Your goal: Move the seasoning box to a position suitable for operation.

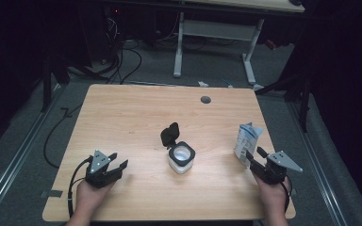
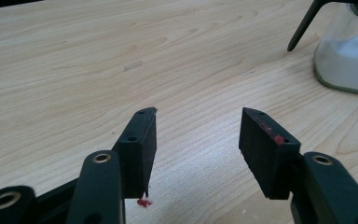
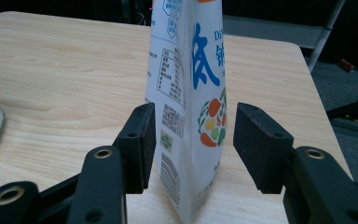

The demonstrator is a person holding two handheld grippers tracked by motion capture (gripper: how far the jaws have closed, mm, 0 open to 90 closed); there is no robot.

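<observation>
A small clear jar (image 1: 181,159) with white powder inside stands mid-table, its black flip lid (image 1: 170,133) hinged up and back. In the left gripper view the jar (image 2: 349,60) sits far right, beyond the jaws. My left gripper (image 1: 119,160) (image 2: 198,140) rests open on the wood at front left, with nothing between its pads. A white printed pouch (image 1: 247,140) (image 3: 186,70) stands upright near the right edge. My right gripper (image 1: 253,152) (image 3: 193,140) is open with its jaws astride the pouch's lower part; the left pad is against it and the right pad stands apart.
The wooden table (image 1: 132,117) has a round cable hole (image 1: 205,99) near its far edge. A small red speck (image 2: 143,202) lies on the wood under the left jaw. Behind the table are a white desk frame (image 1: 214,30) and floor cables (image 1: 122,61).
</observation>
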